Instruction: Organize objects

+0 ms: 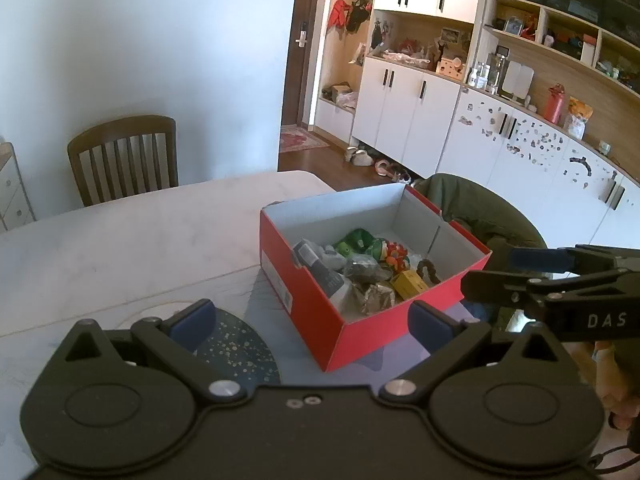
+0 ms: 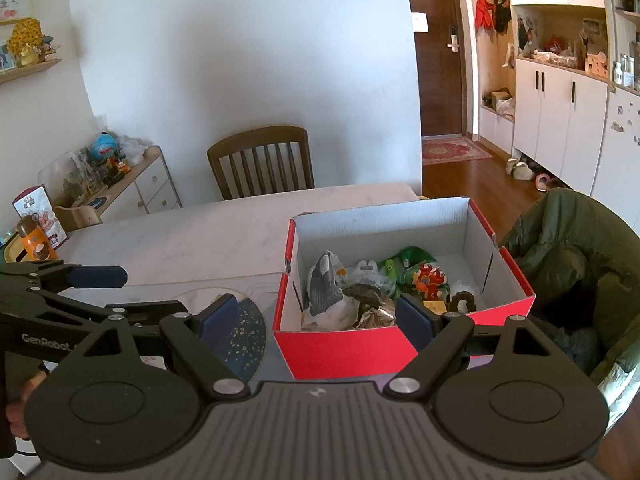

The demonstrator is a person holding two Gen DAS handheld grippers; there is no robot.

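A red shoe box (image 1: 296,292) (image 2: 340,352) stands open on the white table (image 1: 140,248). Inside lie a green plush toy (image 1: 356,242) (image 2: 412,264), an orange toy (image 2: 430,276), a yellow block (image 1: 408,282), a grey-white pouch (image 2: 324,284) and crumpled foil wrappers (image 1: 376,296). My left gripper (image 1: 312,320) (image 2: 132,292) hovers open in front of the box's near corner, holding nothing. Beside the box's right side, my right gripper (image 2: 318,318) (image 1: 492,272) is also open with nothing between its fingers.
A dark blue speckled mat (image 1: 236,344) (image 2: 248,332) lies on the table left of the box. A brown wooden chair (image 2: 262,164) stands at the far side. A green jacket (image 2: 568,248) hangs over a seat on the right. White cabinets (image 1: 404,112) line the far wall.
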